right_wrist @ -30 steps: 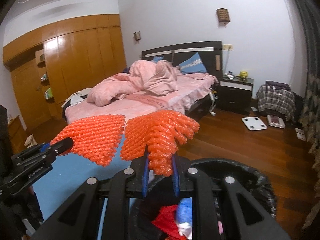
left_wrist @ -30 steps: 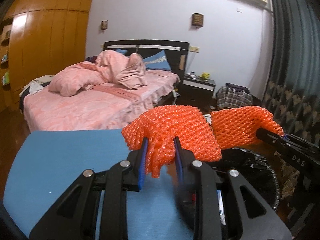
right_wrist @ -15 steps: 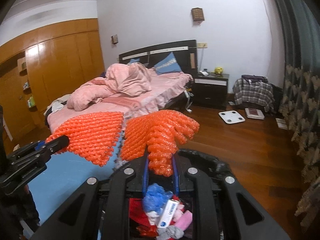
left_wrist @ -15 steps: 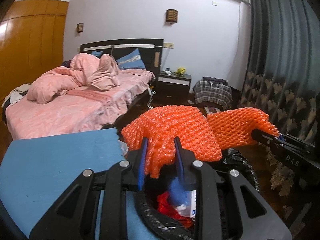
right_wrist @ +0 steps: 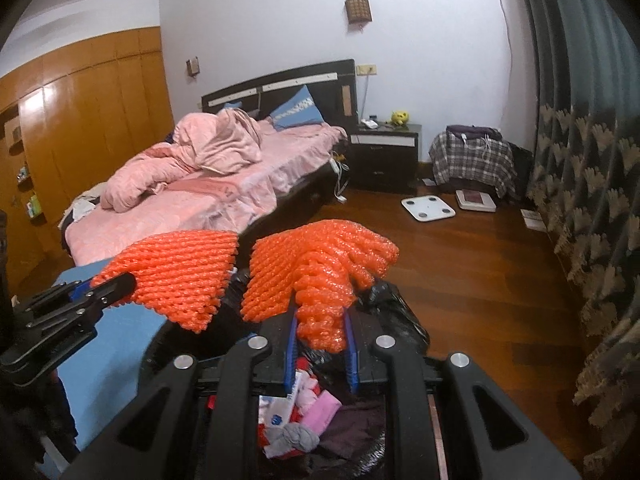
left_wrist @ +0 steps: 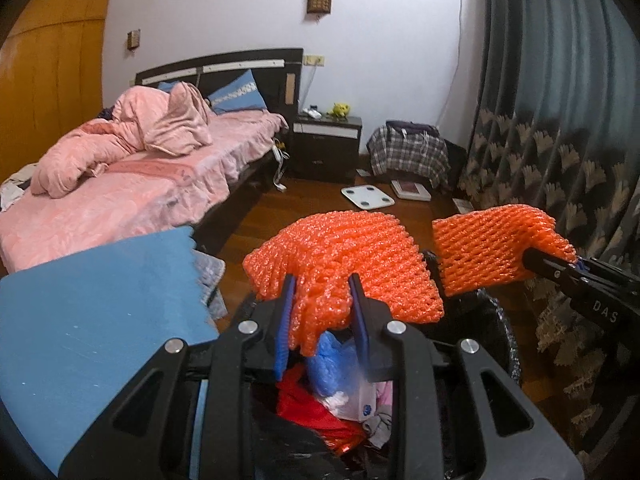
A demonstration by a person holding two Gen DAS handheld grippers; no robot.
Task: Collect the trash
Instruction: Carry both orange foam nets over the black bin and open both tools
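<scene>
My left gripper (left_wrist: pixel 322 312) is shut on an orange foam net sleeve (left_wrist: pixel 344 256), whose lower end hangs bunched between the blue pads. My right gripper (right_wrist: pixel 320 330) is shut on a second orange foam net (right_wrist: pixel 320 260) in the same way. Each gripper also shows in the other view: the right gripper (left_wrist: pixel 576 268) at the right edge with its net (left_wrist: pixel 492 248), the left gripper (right_wrist: pixel 100 286) at the left with its net (right_wrist: pixel 180 272). Both nets hang over a bin lined with a black bag (right_wrist: pixel 400 316) that holds mixed trash (left_wrist: pixel 340 396).
A blue table surface (left_wrist: pixel 100 312) lies to the left of the bin. Beyond are a pink bed (right_wrist: pixel 200 200), a dark nightstand (right_wrist: pixel 384 152), a white scale (right_wrist: pixel 428 208) on the wooden floor and a patterned curtain (right_wrist: pixel 592 200) at the right.
Both grippers have carried their nets to the right and downward, off the blue table and over the bin, whose trash now shows beneath the fingers. The grips look the same.
</scene>
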